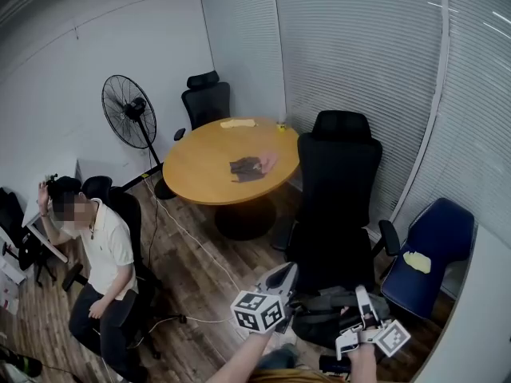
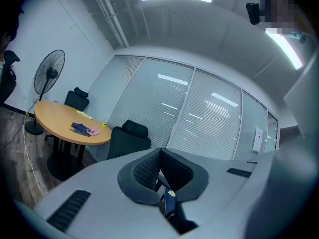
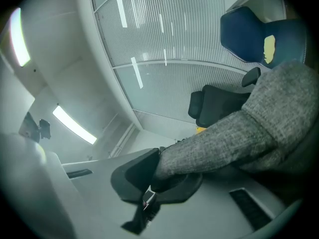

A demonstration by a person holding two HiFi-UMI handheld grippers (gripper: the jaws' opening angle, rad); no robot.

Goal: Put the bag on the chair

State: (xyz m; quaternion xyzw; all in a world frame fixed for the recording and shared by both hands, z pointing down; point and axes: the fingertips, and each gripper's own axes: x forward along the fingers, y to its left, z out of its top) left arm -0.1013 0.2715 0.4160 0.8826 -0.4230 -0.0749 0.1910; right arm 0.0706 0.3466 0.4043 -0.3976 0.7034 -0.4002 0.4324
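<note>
Our right gripper [image 3: 160, 158] is clamped on a fold of the grey bag [image 3: 259, 113], our left gripper [image 2: 160, 156] closed, empty; we risk the fabric slipping before the chair [image 1: 343, 190] ahead

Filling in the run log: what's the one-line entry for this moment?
right tongs: shut on grey bag | left tongs: shut, empty | grey bag: at black chair seat front, resting or not unclear

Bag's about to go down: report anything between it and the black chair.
Nothing visible: the grey bag, in the right hand-held gripper, is just before the black chair, whose seat looks bare.
</note>
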